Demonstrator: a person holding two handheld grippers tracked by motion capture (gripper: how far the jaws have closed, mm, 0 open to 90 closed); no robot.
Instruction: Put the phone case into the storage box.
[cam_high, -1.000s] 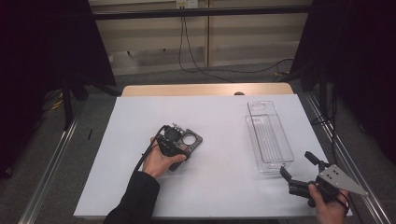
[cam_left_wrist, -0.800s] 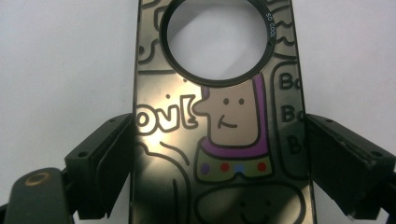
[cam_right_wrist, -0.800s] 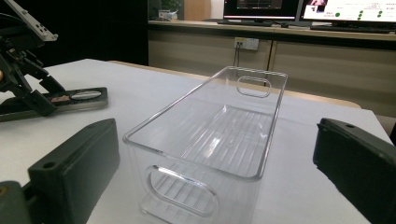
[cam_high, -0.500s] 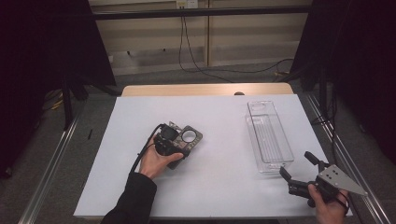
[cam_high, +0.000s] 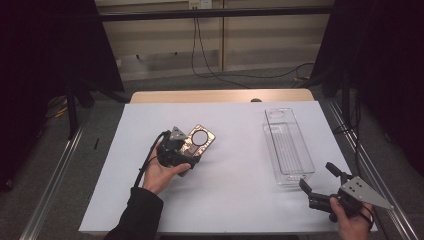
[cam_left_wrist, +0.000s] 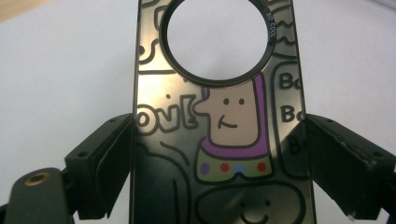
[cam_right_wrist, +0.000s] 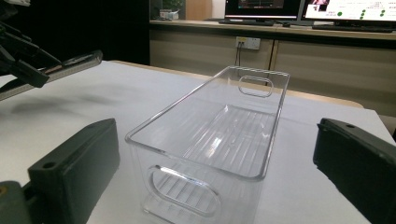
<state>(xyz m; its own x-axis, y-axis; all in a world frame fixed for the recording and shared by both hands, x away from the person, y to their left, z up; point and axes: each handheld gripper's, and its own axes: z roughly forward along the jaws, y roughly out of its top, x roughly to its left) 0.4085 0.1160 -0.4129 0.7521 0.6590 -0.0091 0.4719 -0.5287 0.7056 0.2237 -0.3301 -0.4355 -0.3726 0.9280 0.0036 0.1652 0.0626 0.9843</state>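
Left tongs pinched a cartoon-printed phone case above the white surface; right tongs stood spread by a clear bin.

From the high view, the left tongs (cam_high: 186, 149) held the phone case (cam_high: 199, 141) left of centre on the surface (cam_high: 235, 150), well apart from the right tongs (cam_high: 320, 183) near the clear bin (cam_high: 288, 147). In the left gripper view, the phone case (cam_left_wrist: 219, 140) stood between both jaws, touching each. In the right gripper view, the right tongs (cam_right_wrist: 215, 163) stood spread, the clear bin (cam_right_wrist: 215, 135) just ahead.
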